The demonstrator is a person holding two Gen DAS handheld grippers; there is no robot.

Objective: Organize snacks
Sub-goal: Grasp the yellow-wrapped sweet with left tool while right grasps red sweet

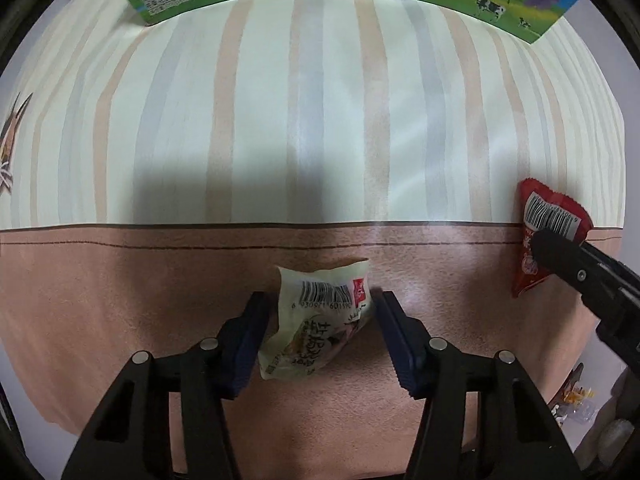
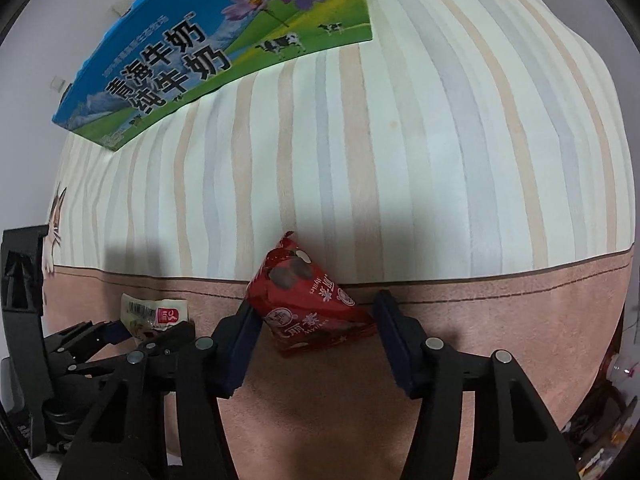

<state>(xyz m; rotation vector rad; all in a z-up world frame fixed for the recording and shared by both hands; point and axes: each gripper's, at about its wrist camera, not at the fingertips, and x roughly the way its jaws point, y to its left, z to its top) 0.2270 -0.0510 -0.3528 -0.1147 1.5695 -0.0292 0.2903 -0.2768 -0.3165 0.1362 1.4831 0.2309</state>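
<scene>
Left gripper [image 1: 322,320] and right gripper [image 2: 316,324] both hold their fingers spread, side by side.

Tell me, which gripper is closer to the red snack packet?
Right. The right gripper straddles the red snack packet, fingers either side; the left gripper sits apart, around the white snack packet.

Soft even light, broad shadows near the cloth [image 1: 320,128], fisheye-bent edges

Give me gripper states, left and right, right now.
Left gripper: open, fingers either side of the pale snack packet, not clamped.
Right gripper: open around the red snack packet; left finger touching, gap on the right.
</scene>
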